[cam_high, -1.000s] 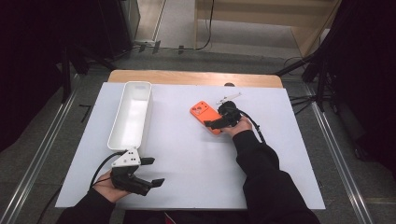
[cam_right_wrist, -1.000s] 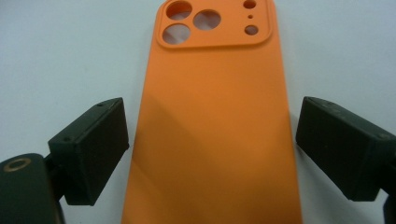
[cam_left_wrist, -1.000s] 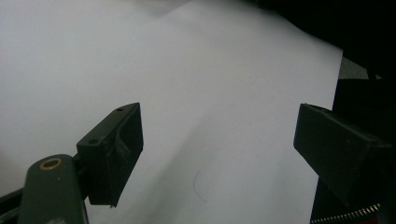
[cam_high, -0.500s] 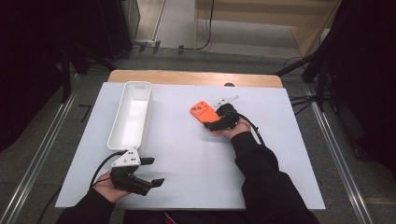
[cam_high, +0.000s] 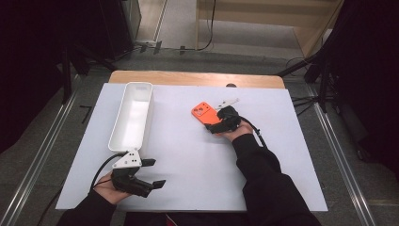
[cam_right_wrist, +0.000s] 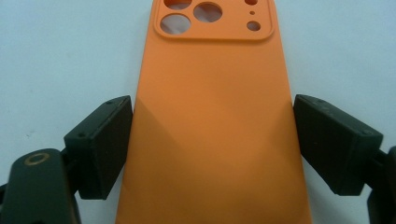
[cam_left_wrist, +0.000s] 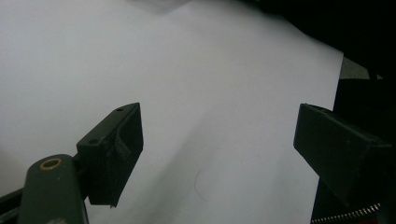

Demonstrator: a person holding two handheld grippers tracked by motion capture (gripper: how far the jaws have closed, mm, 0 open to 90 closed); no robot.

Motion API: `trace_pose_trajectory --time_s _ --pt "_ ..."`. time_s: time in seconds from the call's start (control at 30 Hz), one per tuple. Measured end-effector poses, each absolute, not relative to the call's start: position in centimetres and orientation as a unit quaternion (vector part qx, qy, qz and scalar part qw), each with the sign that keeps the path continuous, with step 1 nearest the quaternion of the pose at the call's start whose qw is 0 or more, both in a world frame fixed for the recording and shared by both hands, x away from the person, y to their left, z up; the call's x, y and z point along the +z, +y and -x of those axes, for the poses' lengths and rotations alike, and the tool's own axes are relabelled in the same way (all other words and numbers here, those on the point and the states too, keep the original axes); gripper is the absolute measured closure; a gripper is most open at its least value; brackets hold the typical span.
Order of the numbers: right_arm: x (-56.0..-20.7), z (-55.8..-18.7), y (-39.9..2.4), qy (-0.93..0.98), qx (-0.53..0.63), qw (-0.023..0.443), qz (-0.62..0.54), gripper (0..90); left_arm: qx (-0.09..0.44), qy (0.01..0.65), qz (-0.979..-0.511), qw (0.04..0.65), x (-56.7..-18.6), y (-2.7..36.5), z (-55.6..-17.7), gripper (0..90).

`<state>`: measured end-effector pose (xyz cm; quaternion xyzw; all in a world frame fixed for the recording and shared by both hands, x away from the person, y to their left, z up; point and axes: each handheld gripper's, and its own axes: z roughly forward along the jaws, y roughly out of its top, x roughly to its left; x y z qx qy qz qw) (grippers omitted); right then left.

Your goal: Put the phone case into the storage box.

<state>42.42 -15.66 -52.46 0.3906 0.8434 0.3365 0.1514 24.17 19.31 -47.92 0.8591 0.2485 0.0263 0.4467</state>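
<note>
An orange phone case lies flat on the white sheet, right of centre, camera cut-outs at its far end. My right gripper reaches over its near end. In the right gripper view the case lies between the jaws of the right gripper, which have just been closing. Each pad stands right at a long edge with only a sliver of room. My left gripper rests near the front left of the sheet. Its left gripper view has the jaws wide apart over bare white surface.
A long white tray stands lengthwise at the left, just beyond the left gripper. A small white object lies behind the right gripper. A wooden table edge runs along the back. Dark floor and metal rails surround the table.
The right gripper's jaws have drawn in toward the sides of the orange case. Both hands stay where they were, and the case has not moved.
</note>
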Motion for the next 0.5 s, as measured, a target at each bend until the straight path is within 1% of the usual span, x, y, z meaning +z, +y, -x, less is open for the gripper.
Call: trace_pose_trajectory --time_s 0.5 --pt "-52.17 -42.61 -15.92 0.846 0.337 0.137 -0.391 14.6 0.027 0.25 -0.859 0.447 -47.93 19.35 -24.17 15.9"
